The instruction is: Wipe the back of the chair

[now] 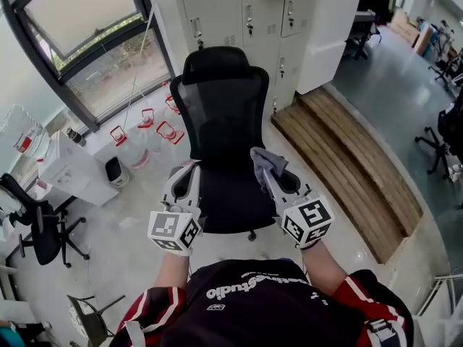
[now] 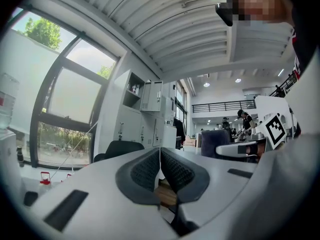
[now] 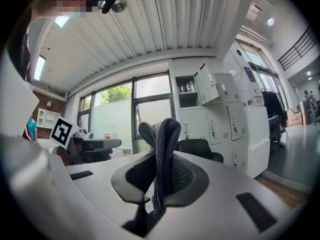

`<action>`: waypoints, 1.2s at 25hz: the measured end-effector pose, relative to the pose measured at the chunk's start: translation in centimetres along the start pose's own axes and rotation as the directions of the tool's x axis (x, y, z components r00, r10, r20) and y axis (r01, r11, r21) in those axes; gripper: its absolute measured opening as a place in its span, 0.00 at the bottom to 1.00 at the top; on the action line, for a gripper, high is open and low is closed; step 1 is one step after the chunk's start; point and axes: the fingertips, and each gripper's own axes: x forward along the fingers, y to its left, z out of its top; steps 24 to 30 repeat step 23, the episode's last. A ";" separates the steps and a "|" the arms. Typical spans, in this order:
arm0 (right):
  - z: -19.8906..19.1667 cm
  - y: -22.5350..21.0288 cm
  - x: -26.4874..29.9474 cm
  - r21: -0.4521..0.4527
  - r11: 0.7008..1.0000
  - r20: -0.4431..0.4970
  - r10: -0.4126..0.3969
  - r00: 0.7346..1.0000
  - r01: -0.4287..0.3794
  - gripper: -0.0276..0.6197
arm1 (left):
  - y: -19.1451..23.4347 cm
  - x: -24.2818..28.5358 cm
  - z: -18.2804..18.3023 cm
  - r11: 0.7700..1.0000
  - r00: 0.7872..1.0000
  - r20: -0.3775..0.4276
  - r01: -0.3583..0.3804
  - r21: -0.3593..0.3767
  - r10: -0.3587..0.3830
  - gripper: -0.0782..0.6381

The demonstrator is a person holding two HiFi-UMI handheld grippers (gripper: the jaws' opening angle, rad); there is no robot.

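A black mesh-backed office chair (image 1: 221,121) stands on the pale floor, its seat facing me and its headrest farthest away. My right gripper (image 1: 263,166) is shut on a grey cloth (image 1: 268,161), held above the seat's right side near the armrest. The right gripper view shows the folded cloth (image 3: 162,154) sticking up between the jaws, with the chair's top (image 3: 200,147) behind it. My left gripper (image 1: 192,172) hovers over the seat's left side, jaws pressed together with nothing in them. In the left gripper view the pads (image 2: 172,170) meet, and the chair (image 2: 117,148) lies beyond.
White lockers (image 1: 249,20) stand behind the chair, a window (image 1: 79,27) to the left. Water jugs with red handles (image 1: 155,132) sit on the floor left of the chair. A wooden platform (image 1: 354,165) runs along the right. Other black chairs (image 1: 36,226) stand at the left edge.
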 end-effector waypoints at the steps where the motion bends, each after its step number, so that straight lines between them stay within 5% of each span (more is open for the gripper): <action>1: 0.0 0.6 0.0 -0.003 1.000 0.001 -0.002 1.000 0.002 0.13 | 0.3 -0.5 0.1 1.000 1.000 0.000 0.005 0.001 -0.005 0.15; 13: 1.2 6.1 0.6 -0.003 1.000 0.011 -0.021 1.000 0.021 0.13 | 2.8 -4.1 2.5 0.998 0.998 0.018 0.057 0.005 -0.057 0.15; 30: 2.1 7.6 0.5 0.008 0.998 0.006 -0.054 0.999 0.054 0.13 | 3.1 -5.1 4.2 0.996 0.996 0.019 0.092 0.009 -0.092 0.15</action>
